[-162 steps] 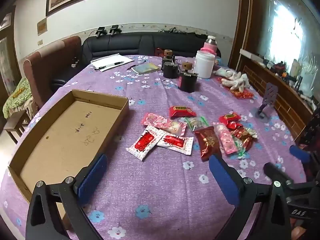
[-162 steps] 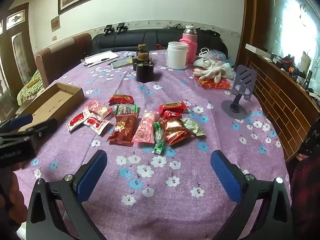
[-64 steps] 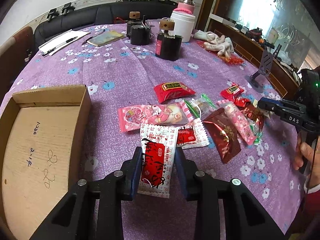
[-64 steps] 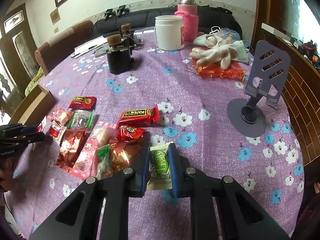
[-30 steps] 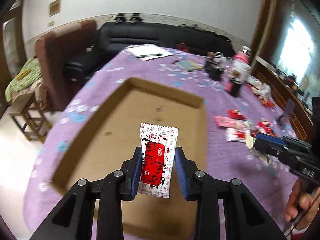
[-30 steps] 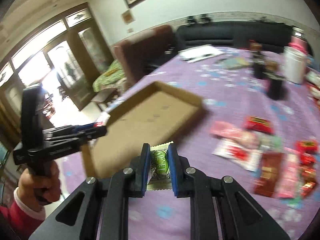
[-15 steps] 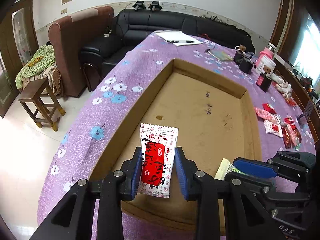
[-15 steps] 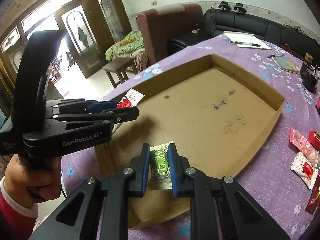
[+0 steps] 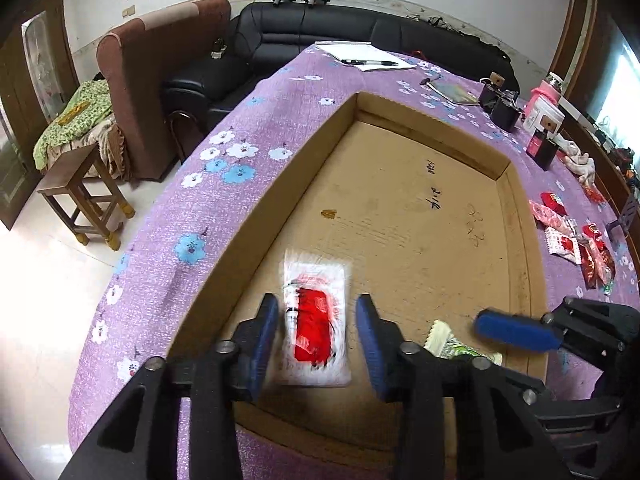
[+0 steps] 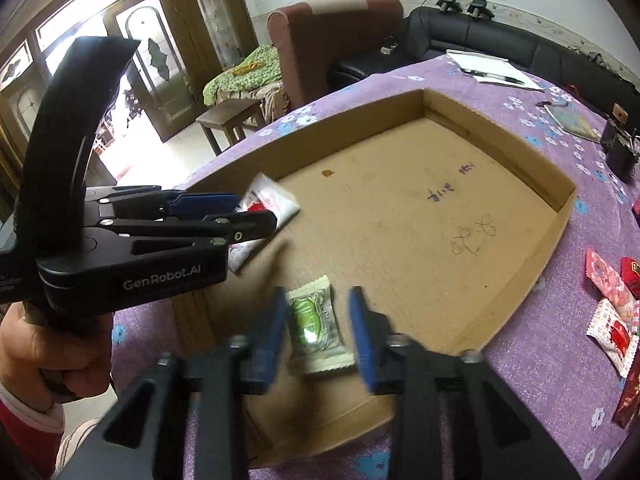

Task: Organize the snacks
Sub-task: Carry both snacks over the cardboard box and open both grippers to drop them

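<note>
The shallow cardboard box [image 9: 520, 216] is sitting on the purple flowered table [image 9: 240, 160] and it's holding two snacks, both down at the near end. The red and white packet [image 9: 314, 330] is lying near the box's left wall, its long axis running away from the camera toward the far end of the box, though it's looking pretty blurry. The green candy [image 10: 316, 320] is lying near the right corner, lengthwise the same way, twisted ends pointing near and far.

The left gripper [image 9: 316, 340] is hovering over the red packet with its fingers spread, not touching it. The right gripper [image 10: 318, 330] is doing the same over the green candy, fingers parted with gaps on both sides.

More snack packets [image 9: 568, 236] are lying on the table just right of the box.
</note>
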